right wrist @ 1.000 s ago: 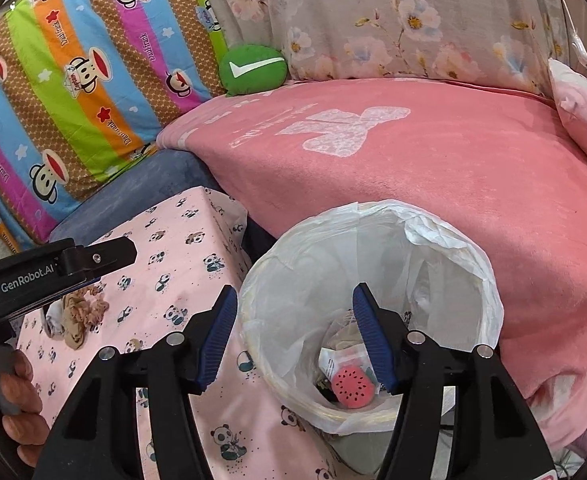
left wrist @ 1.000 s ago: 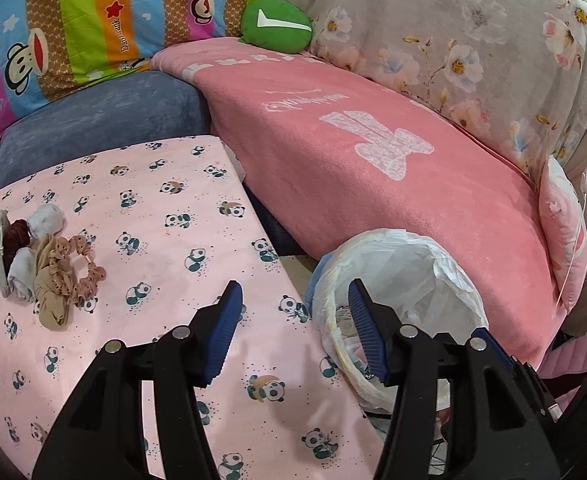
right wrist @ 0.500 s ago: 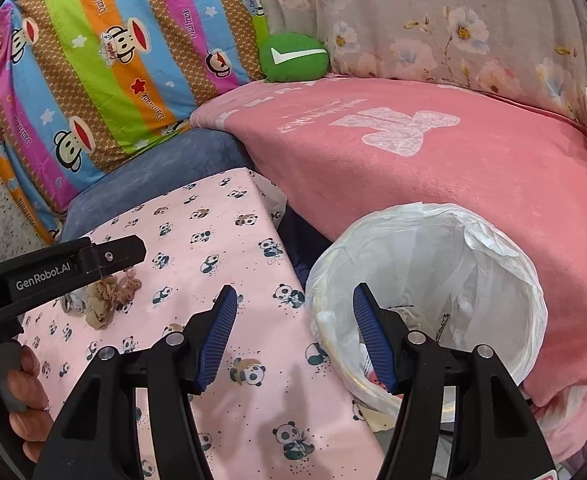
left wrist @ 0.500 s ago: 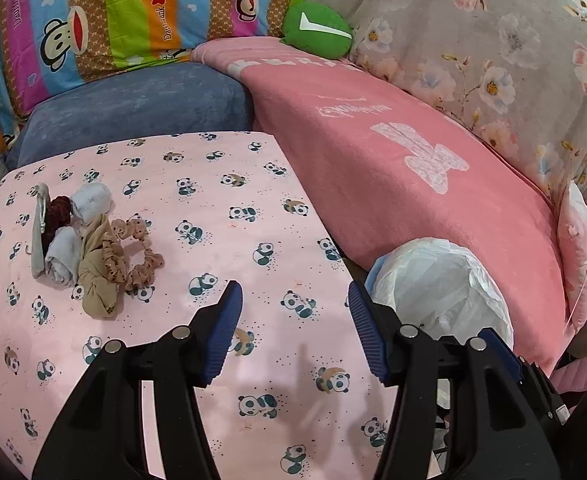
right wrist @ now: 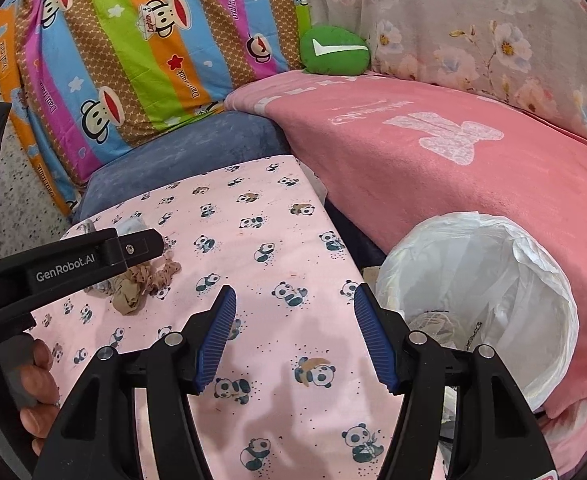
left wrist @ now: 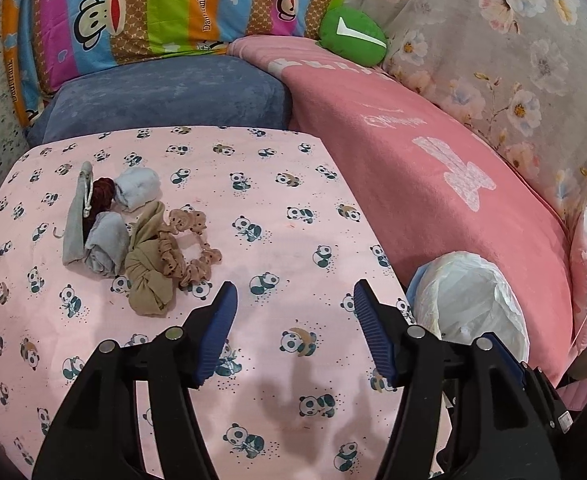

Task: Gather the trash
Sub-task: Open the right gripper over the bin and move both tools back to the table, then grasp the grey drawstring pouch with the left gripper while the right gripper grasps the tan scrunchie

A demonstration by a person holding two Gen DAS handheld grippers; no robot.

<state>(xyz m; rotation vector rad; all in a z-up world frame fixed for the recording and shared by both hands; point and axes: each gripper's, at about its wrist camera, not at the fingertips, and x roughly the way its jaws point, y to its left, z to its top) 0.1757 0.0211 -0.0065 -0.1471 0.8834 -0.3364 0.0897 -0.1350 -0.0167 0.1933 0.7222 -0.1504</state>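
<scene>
On the panda-print table (left wrist: 293,200), a heap of soft cloth scraps (left wrist: 133,236) lies near the left edge: a grey pouch (left wrist: 75,220), a dark red scrunchie (left wrist: 102,194), two pale rolled pieces (left wrist: 137,190), a tan knotted rag (left wrist: 147,276) and a beige ruffled scrunchie (left wrist: 191,256), all touching or overlapping. The chief risk from here is a tangled pick: pads closing on the tan rag could drag the ruffled scrunchie along, or pinch the tablecloth beneath and pull it askew. A limp piece could also snag and slip on the way across to the bag. The left gripper (left wrist: 293,328) hovers over the table's near-middle, jaws spread wide, holding nothing and touching nothing, with the heap just off its left finger. The right gripper (right wrist: 293,332) is likewise wide apart and empty above the table's right edge. Off that edge, beside the pink blanket (right wrist: 473,184), stands the white-lined trash bin (right wrist: 533,280), with some refuse visible inside.
</scene>
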